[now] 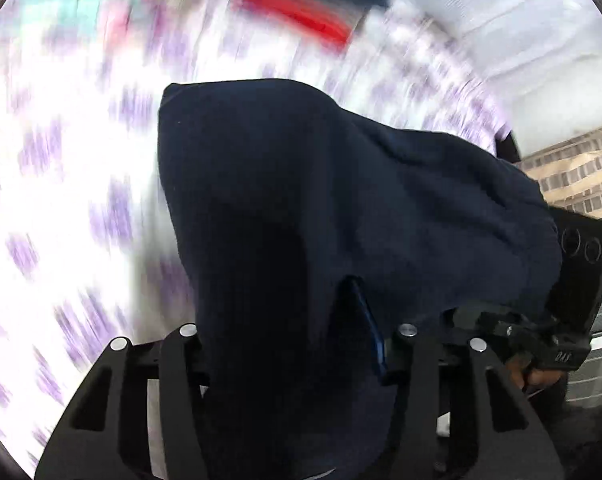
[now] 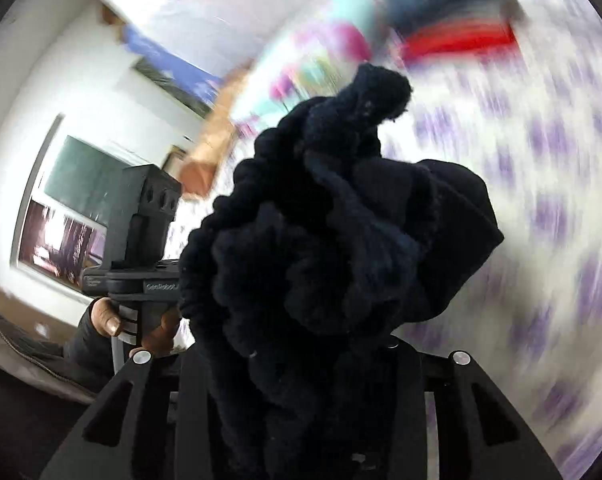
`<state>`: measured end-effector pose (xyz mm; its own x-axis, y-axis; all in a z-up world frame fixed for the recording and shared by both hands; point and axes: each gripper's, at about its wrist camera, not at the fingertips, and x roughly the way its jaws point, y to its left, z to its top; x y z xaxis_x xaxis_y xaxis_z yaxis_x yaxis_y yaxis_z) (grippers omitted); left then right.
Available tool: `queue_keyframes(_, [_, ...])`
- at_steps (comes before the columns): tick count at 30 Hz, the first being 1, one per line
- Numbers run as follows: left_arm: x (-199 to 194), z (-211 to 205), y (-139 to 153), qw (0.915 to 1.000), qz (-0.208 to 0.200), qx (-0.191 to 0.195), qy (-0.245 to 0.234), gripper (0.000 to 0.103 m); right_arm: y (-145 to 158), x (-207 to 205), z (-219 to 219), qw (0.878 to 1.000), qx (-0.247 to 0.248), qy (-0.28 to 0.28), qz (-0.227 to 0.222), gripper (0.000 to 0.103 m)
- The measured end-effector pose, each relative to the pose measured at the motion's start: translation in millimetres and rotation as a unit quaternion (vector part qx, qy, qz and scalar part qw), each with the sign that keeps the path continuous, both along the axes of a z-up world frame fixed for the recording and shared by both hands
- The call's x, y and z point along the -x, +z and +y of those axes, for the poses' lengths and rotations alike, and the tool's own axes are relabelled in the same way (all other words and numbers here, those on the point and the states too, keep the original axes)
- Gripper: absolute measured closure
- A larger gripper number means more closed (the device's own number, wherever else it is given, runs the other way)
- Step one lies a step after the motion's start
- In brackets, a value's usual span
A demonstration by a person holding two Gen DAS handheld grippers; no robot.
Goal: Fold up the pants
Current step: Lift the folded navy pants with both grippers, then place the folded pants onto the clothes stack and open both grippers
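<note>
Blurred white, purple-patterned bedspread (image 1: 61, 160) under dark pants (image 1: 301, 200); window (image 2: 61, 200) beyond.

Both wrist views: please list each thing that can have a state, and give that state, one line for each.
Left tongs: shut on the pants, cloth draped over the fingers.
Right tongs: shut on the pants, cloth bunched in front.
Pants: dark navy, lifted, held by both tongs, not yet folded flat.
Bedsheet: white with purple pattern, motion-blurred.
Stacked clothes: red and dark blue, lying on the bed, blurred.
</note>
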<state>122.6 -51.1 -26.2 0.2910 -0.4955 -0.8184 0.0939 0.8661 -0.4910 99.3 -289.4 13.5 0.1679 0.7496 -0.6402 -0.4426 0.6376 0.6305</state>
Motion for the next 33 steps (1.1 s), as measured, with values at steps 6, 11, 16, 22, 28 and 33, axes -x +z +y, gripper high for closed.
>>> queue_keyframes(6, [-124, -7, 39, 0.9934, -0.111, -0.009, 0.028, 0.053, 25, -119, 0, 0.993, 0.013, -0.025, -0.117, 0.063])
queue_keyframes(11, [-228, -35, -34, 0.9904, -0.081, -0.094, 0.061, 0.042, -55, -218, -3, 0.98, 0.15, -0.097, -0.088, 0.026])
queue_keyframes(16, [-253, -30, -109, 0.976, -0.05, -0.182, 0.109, 0.012, -132, -246, -16, 0.949, 0.272, -0.157, -0.028, 0.017])
queue_keyframes(22, [-256, -28, -93, 0.9747, -0.041, -0.195, 0.102, 0.014, -94, -225, 4, 0.928, 0.331, -0.148, -0.09, 0.016])
queue_keyframes(28, [-202, -39, -24, 0.975, -0.105, -0.159, 0.114, 0.005, -28, -155, 18, 0.909, 0.327, -0.2, -0.166, 0.011])
queue_keyframes(33, [-151, -53, 5, 0.9656, -0.145, -0.191, 0.101, 0.005, -10, -90, 4, 0.891, 0.308, -0.272, -0.193, 0.007])
